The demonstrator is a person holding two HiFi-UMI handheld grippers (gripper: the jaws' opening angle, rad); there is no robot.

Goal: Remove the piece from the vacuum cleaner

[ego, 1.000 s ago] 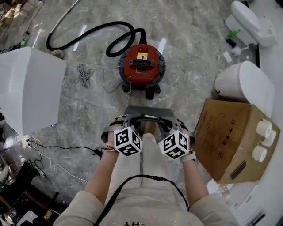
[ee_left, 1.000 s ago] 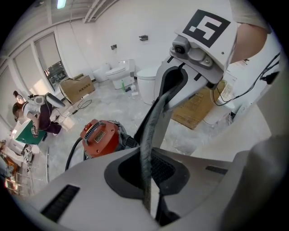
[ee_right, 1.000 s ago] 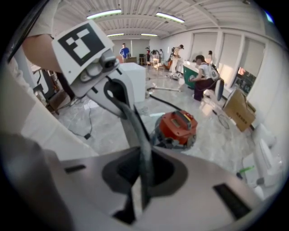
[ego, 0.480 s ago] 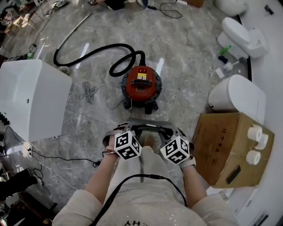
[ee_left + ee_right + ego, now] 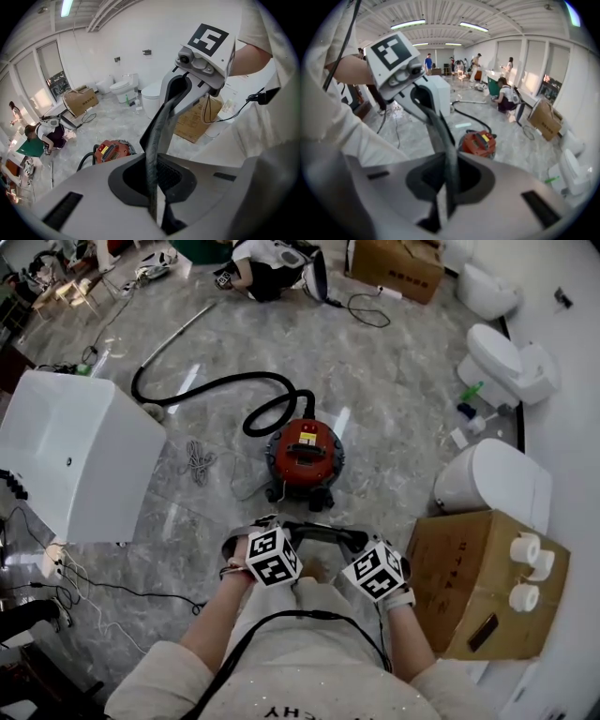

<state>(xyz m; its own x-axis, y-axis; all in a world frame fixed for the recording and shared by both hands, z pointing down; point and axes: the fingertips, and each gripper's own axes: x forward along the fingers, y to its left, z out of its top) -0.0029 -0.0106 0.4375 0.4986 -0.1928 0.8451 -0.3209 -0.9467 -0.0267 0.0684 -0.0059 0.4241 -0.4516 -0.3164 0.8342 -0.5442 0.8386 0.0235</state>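
**Guide:** Against the view of a second ago, the vacuum [image 5: 305,454] shows smaller and farther up the floor. You are rising away from it, and both grippers come up together in front of your thighs.

**Operator:** What do the jaws hold?

**Guide:** Nothing. The left gripper [image 5: 154,140] has its jaws closed flat on each other with no thing between them, and the right gripper [image 5: 447,140] likewise. You hold the two angled inward, so their tips nearly meet. Whether they touch cannot be told.

**Operator:** Where does the vacuum lie from them?

**Guide:** It is on the floor, well apart, ahead of you and below. It sits close to the midline between your hands, a shade toward the left one, and neither hand is clearly nearer. In the left gripper view it sits left of the jaws, and in the right gripper view right of them. Both grippers point past it, not at it.

**Operator:** Which piece comes off?

**Guide:** The pictures do not settle it. The hose [image 5: 202,385] is the likely one. It plugs in on the vacuum's far side, loops, and runs off to your far left. On that reading the joint faces away from you. You would need to go down again, part the jaws and reach over or round the body.
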